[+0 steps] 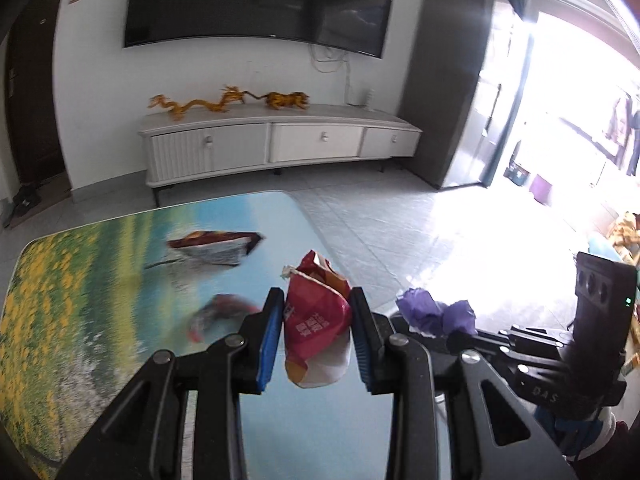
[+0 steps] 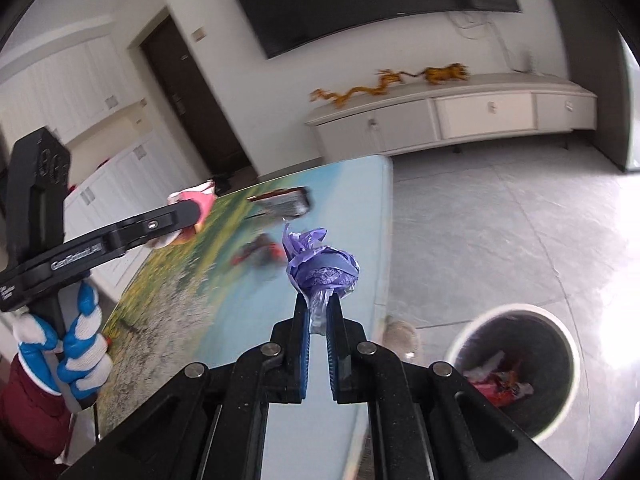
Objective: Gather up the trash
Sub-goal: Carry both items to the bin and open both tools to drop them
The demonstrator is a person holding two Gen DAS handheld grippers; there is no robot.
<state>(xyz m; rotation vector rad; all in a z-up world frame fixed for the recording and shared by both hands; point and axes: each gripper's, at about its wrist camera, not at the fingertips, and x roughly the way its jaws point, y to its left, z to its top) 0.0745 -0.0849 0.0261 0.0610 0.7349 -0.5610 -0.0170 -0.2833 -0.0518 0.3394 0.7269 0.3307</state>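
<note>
My left gripper (image 1: 316, 300) is shut on a red and white snack bag (image 1: 316, 324) and holds it above the table (image 1: 100, 280). My right gripper (image 2: 319, 304) is shut on a crumpled purple wrapper (image 2: 320, 268), held up over the table's right side; it also shows in the left wrist view (image 1: 436, 314). A dark red and silver wrapper (image 1: 218, 246) and a blurred red and black wrapper (image 1: 220, 312) lie on the table. A grey trash bin (image 2: 516, 364) with wrappers inside stands on the floor at lower right.
The table has a landscape print. A white TV cabinet (image 1: 276, 142) with golden dragon figures stands against the far wall under a large TV. A dark cabinet (image 1: 444, 80) stands to its right. Tiled floor lies between.
</note>
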